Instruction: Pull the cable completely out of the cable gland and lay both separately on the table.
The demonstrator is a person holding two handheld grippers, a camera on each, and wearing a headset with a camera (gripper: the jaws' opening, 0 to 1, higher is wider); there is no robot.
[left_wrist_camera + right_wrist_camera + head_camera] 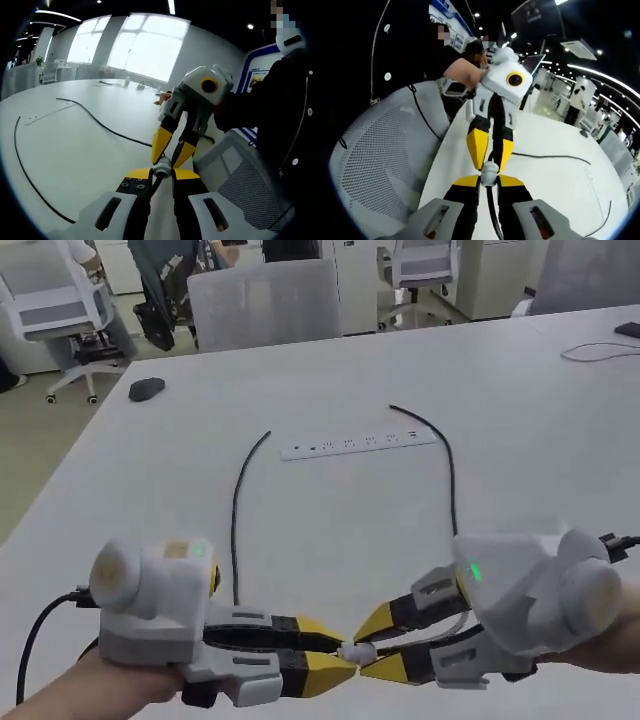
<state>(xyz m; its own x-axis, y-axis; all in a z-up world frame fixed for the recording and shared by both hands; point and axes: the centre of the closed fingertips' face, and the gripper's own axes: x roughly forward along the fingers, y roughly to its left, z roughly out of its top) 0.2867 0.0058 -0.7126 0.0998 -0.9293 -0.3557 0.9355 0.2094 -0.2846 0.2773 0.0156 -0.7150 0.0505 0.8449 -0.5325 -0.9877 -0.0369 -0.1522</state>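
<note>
A small white cable gland (356, 651) hangs just above the table's near edge, where the two yellow-tipped grippers meet. My left gripper (340, 660) comes in from the left, shut on the black cable right at the gland. From the right, my right gripper (370, 652) is shut on the gland itself. In the left gripper view the gland (162, 168) sits at my own tips, with the cable (154, 189) running back between the jaws. In the right gripper view the gland (489, 174) also has cable (492, 212) behind it. The rest of the cable (235, 520) lies in a long loop on the table.
A white power strip (360, 443) lies across the middle of the white table (520, 420), and a dark mouse (147, 388) sits at the far left. Office chairs (262, 300) stand beyond the far edge. A mesh chair back (375, 165) is close behind the grippers.
</note>
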